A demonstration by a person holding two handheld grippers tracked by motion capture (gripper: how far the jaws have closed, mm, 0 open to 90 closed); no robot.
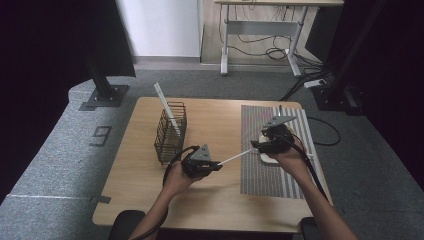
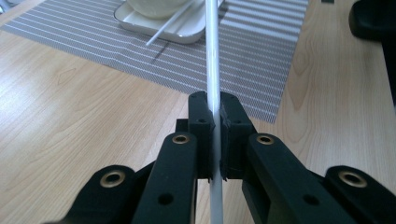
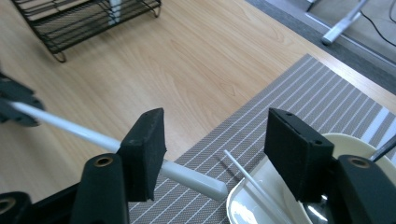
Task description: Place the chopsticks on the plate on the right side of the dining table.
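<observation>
A white chopstick (image 2: 212,65) is pinched tight in the left gripper (image 2: 215,116), above the wooden table (image 1: 215,195). Its far end reaches over the striped mat (image 3: 289,100), near the white tray (image 3: 243,203). The right gripper (image 3: 215,154) is wide apart, holding nothing. Another chopstick (image 3: 250,179) lies on the tray. A wire basket (image 1: 169,132) stands farther left.

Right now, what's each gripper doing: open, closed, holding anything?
Left gripper: closed on a white chopstick.
Right gripper: open, holding nothing, over the edge of the striped mat beside the white tray.
</observation>
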